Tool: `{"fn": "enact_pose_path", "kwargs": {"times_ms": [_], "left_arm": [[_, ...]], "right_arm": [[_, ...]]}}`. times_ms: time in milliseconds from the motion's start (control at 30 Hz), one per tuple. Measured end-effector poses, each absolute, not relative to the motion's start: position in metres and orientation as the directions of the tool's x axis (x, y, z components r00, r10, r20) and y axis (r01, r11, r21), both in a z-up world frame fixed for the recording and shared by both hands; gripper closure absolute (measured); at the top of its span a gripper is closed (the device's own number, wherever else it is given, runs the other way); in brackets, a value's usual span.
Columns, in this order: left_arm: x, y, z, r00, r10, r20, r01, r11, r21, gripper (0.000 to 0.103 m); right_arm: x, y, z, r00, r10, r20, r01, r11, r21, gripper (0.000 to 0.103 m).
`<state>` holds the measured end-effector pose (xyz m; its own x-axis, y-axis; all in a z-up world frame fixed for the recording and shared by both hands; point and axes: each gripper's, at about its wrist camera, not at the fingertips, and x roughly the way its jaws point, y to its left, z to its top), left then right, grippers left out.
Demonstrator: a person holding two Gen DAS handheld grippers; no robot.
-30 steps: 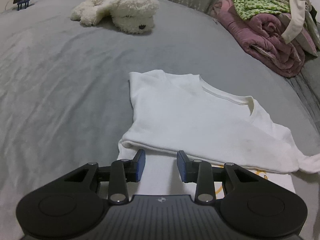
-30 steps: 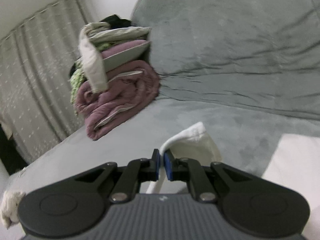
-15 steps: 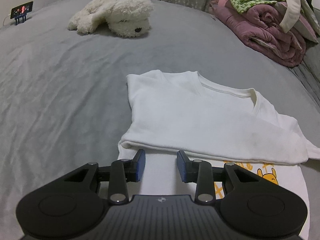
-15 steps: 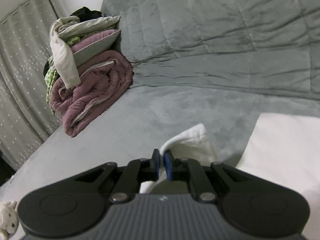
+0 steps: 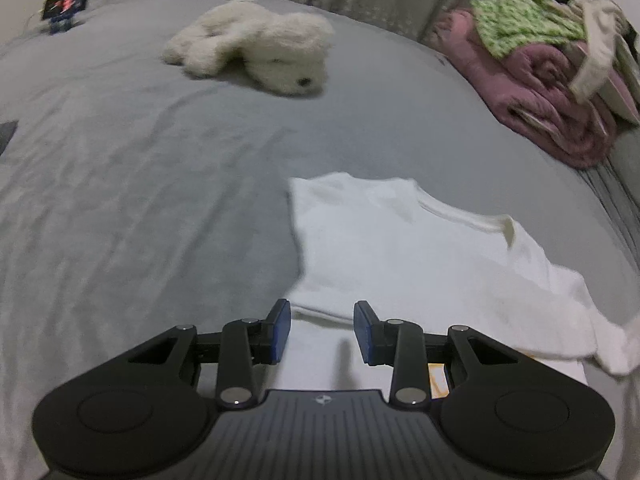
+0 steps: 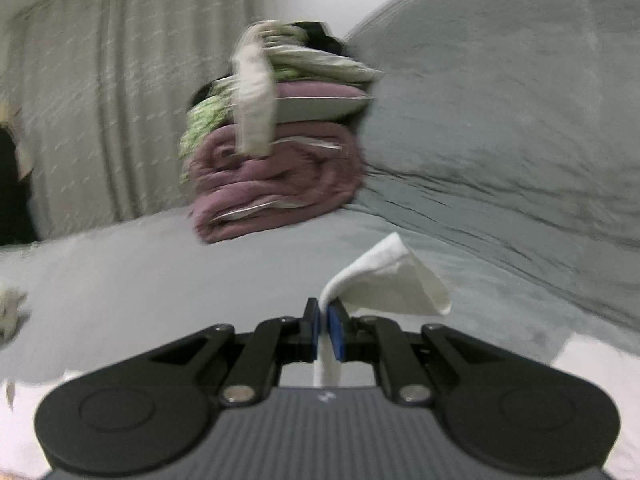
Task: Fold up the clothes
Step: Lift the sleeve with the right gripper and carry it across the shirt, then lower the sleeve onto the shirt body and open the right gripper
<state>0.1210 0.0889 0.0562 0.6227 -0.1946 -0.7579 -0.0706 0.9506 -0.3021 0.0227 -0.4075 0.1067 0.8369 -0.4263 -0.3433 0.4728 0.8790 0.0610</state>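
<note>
White T-shirt, part-folded, on grey bed

Left gripper (image 5: 322,330), low centre: fingers released, level over near hem. Right gripper (image 6: 323,330): fingers clenched on sleeve (image 6: 386,280), lifted. T-shirt (image 5: 420,256), centre-right: light, limp cotton; best pinched at hems, sleeve ends. Beyond: plush toy (image 5: 256,48), upper left; bedding pile (image 5: 552,80), upper right.

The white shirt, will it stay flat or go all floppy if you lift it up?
Probably floppy: the shirt lies limp on the bed, and the sleeve pinched in the right tongs droops. It likely weighs little, since one pinch holds that part up.
</note>
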Motion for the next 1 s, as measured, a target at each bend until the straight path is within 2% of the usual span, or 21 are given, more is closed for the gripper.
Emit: {"fn": "enact_pose_path", "kwargs": {"times_ms": [200, 433, 533, 667, 1000], "left_arm": [[0.122, 0.116, 0.062, 0.64, -0.223, -0.735, -0.13, 0.912, -0.389, 0.07], [0.123, 0.143, 0.062, 0.655, -0.248, -0.714, -0.191, 0.859, -0.474, 0.07], [0.123, 0.145, 0.063, 0.658, -0.244, -0.712, -0.194, 0.859, -0.474, 0.07], [0.124, 0.147, 0.063, 0.661, -0.24, -0.711, -0.197, 0.858, -0.473, 0.07], [0.124, 0.154, 0.063, 0.667, -0.23, -0.708, -0.211, 0.854, -0.476, 0.07]], "right_arm": [[0.053, -0.317, 0.107, 0.896, -0.309, -0.319, 0.303, 0.951, -0.069, 0.096], [0.097, -0.185, 0.095, 0.934, -0.115, -0.34, 0.054, 0.982, -0.183, 0.096], [0.113, -0.128, 0.079, 0.928, -0.053, -0.37, -0.035, 0.973, -0.228, 0.096], [0.124, -0.081, 0.058, 0.901, 0.016, -0.433, -0.108, 0.976, -0.189, 0.096], [0.12, -0.009, 0.034, 0.88, 0.138, -0.455, -0.286, 0.918, -0.274, 0.096]]}}
